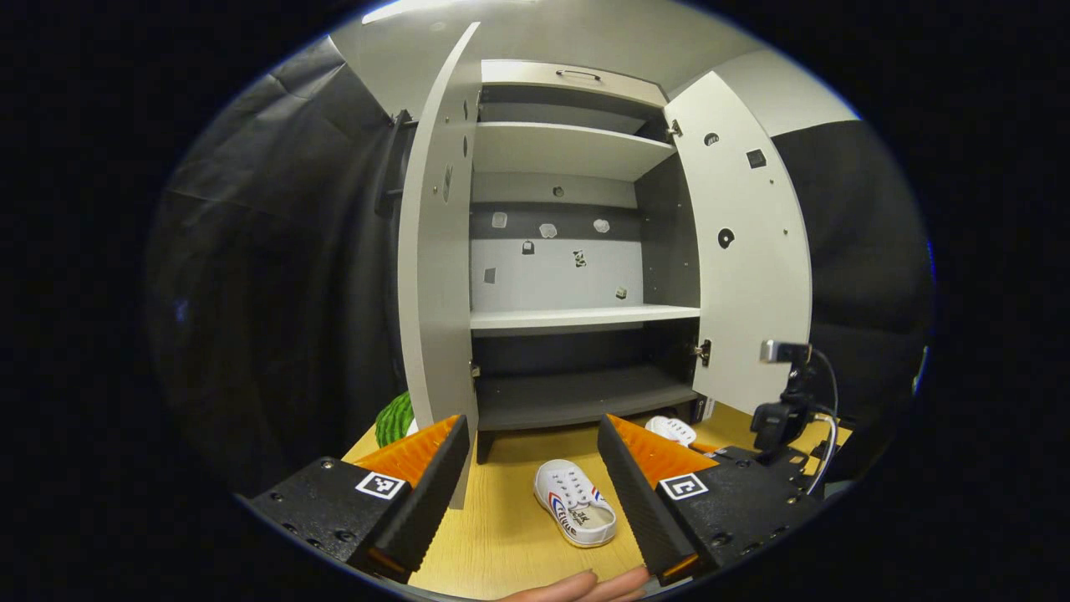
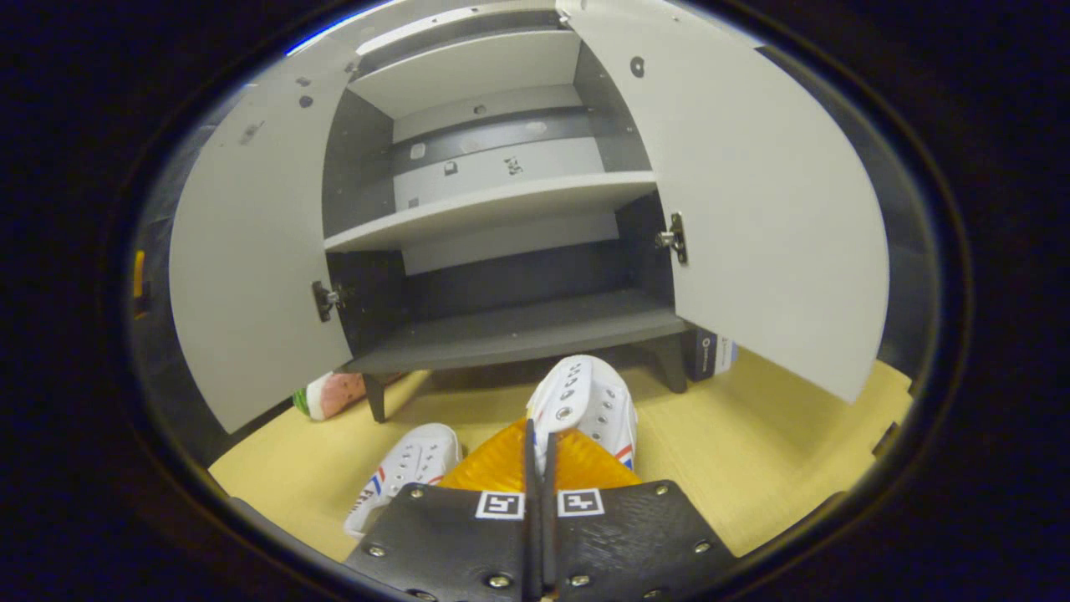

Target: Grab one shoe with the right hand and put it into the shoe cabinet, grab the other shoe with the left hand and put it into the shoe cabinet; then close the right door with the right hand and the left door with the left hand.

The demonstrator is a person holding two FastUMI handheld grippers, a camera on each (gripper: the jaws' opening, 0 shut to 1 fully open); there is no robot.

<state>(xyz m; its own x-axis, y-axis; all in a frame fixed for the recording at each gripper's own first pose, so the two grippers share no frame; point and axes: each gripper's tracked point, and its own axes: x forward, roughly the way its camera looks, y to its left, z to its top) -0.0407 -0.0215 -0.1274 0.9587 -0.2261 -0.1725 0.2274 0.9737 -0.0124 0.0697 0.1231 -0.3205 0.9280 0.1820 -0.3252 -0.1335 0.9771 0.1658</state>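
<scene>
Right gripper view: right gripper (image 2: 542, 443) pinching white shoe (image 2: 585, 401) | left gripper (image 1: 535, 468) wide open, holding nothing

**Wooden floor with cabinet and shoe**

The light wooden floor (image 1: 501, 535) carries the cabinet (image 1: 577, 401) on short legs. One white shoe (image 1: 575, 503) lies on it before the cabinet. A watermelon-patterned thing (image 2: 332, 395) lies beside the left door.

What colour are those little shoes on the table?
White, with red and blue stripes on the side; the shoe lying on the table shows it best in the left gripper view.
</scene>
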